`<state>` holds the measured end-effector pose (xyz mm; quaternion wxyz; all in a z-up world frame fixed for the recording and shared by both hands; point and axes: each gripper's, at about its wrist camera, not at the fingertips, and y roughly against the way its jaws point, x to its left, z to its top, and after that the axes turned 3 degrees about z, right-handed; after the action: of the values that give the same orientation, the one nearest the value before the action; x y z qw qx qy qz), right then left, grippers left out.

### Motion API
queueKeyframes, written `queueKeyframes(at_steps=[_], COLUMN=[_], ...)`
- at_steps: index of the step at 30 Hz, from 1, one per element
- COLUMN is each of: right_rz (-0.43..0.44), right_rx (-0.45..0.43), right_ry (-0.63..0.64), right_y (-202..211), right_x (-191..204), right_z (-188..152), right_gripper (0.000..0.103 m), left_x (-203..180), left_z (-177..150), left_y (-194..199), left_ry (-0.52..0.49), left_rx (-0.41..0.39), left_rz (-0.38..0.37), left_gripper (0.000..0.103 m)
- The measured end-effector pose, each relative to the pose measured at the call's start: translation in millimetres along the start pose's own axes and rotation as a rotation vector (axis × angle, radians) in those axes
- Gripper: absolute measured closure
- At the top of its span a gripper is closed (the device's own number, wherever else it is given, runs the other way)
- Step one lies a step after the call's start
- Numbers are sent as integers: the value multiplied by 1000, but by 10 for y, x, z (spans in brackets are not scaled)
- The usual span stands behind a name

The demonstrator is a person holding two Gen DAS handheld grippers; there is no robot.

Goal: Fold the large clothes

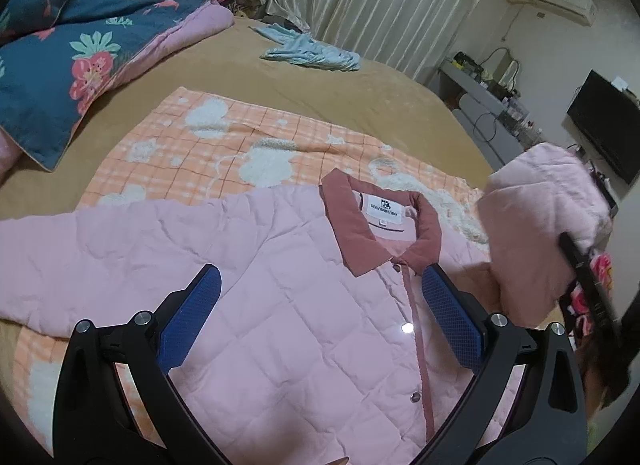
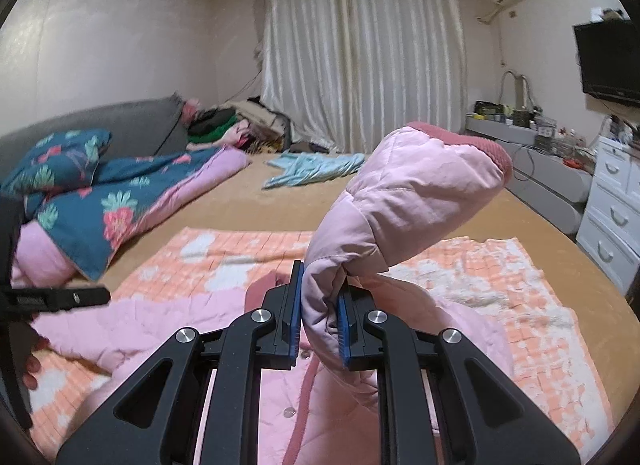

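Two hand-held grippers work over a pink quilted jacket [image 1: 280, 285] lying front-up on an orange checked blanket [image 1: 224, 145] on the bed [image 1: 360, 93]; we note bare bed beyond the blanket's far edge, up to a blue garment [image 1: 312, 51]; the jacket's collar [image 1: 360, 225] points toward the curtain [image 2: 360, 53]; the left hand-held gripper [image 1: 320, 313] hovers with jaws apart; the right hand-held gripper [image 2: 318, 317] is clamped on a raised sleeve [image 2: 400, 201].

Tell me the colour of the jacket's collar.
Dusty rose collar on the pale pink jacket; clearest in the left wrist view.
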<state>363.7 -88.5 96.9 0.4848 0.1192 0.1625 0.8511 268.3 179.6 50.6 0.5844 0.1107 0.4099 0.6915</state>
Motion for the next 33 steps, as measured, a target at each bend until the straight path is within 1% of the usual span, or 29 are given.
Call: queueKeyframes(at_steps=[3, 6, 10, 16, 19, 23, 27, 28, 29, 30, 32, 33], right_rz=[4, 11, 25, 72, 101, 152, 162, 165, 178, 197, 228, 238], right_rx=[30, 64, 117, 226, 265, 334, 392, 402, 411, 418, 421, 416], right_ry=[55, 110, 179, 213, 232, 244, 300, 307, 305, 293, 251, 227], right_y=[-124, -238, -390, -627, -688, -772, -839, -846, -844, -837, -789, -733], right_x=[152, 285, 464, 656, 743, 875, 996, 1010, 1016, 1012, 982, 953], right_z=[-114, -257, -483, -793, -939, -1125, -1322, -1354, -1378, -1371, -1361, -1334], right_gripper=[89, 89, 89, 89, 87, 80, 75, 72, 62, 55, 27, 25], left_x=[97, 187, 255, 303, 315, 322, 368, 369, 363, 358, 338, 335], left_z=[-20, -61, -120, -196, -227, -283, -378, -399, -425, -451, -537, -598], left_y=[0, -46, -91, -187, -222, -292, -422, -452, -492, -530, -643, -728], left_ry=[37, 79, 107, 132, 154, 188, 263, 269, 270, 270, 285, 312], left_rx=[9, 37, 54, 84, 98, 125, 188, 197, 210, 222, 264, 300], left_rz=[-47, -92, -111, -150, -189, -232, -307, -312, -312, -306, -316, -343], left_gripper=[9, 9, 9, 9, 9, 9, 9, 9, 9, 9, 9, 9])
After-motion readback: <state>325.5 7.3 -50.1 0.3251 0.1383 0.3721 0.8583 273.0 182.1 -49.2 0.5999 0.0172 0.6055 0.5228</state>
